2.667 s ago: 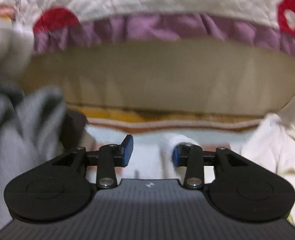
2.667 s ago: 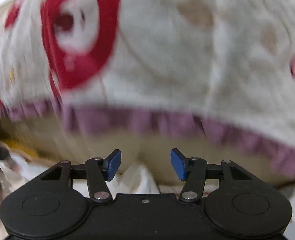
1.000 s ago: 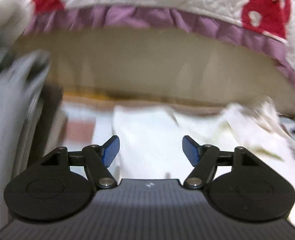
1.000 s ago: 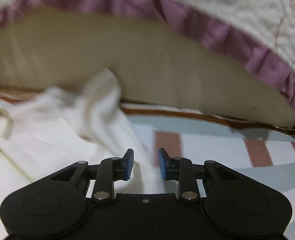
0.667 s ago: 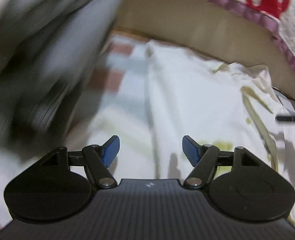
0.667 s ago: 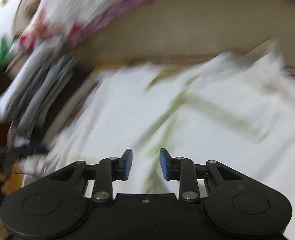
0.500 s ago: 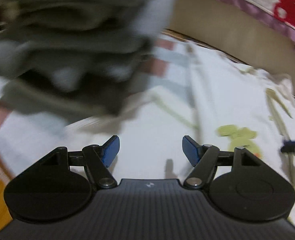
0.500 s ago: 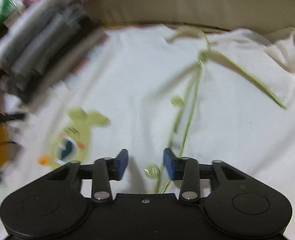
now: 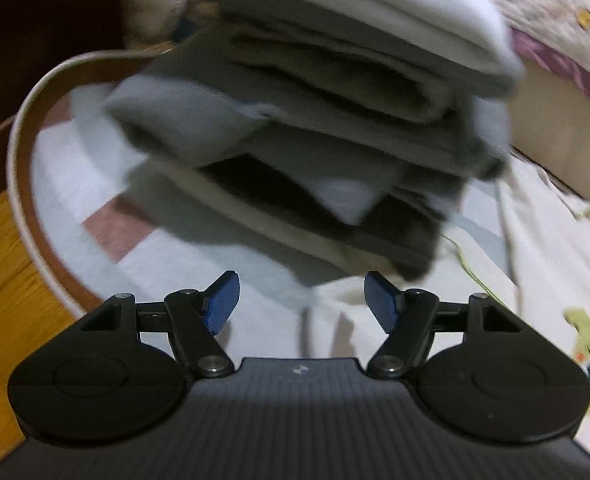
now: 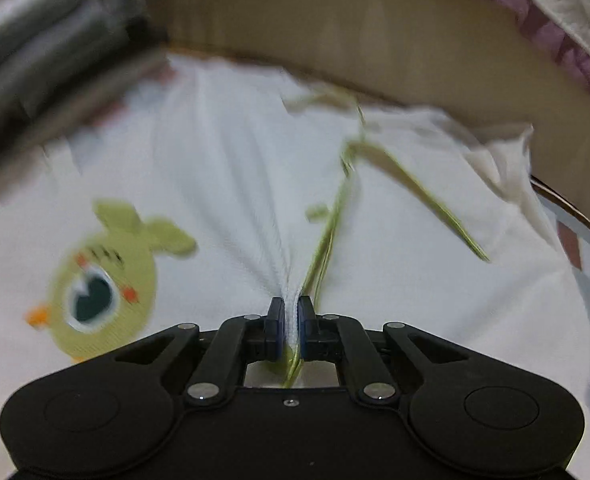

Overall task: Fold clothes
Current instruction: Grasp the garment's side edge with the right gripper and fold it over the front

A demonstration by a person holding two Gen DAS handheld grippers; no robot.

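White garment (image 10: 235,184): child's top, green piping, yellow-green cartoon appliqué (image 10: 107,280); lies spread on the striped bed sheet (image 9: 75,184).

Right gripper (image 10: 291,332): fingers pressed together on a pinch of the garment's fabric beside the green trim, with creases fanning away from the grip.

Left gripper (image 9: 301,300): fingers spread wide, holding nothing; it hovers near the garment's edge, facing the stack.

Stack of folded clothes (image 9: 315,120): grey, white and dark layers, just beyond the garment on its left side.

Quilt with purple frill (image 10: 555,28): beyond the garment, above a tan panel.

Step in hand, judged: taking hold for the first fold, one side only secured.

Next move calls for the left gripper to close on a matching edge, so both lift evenly.
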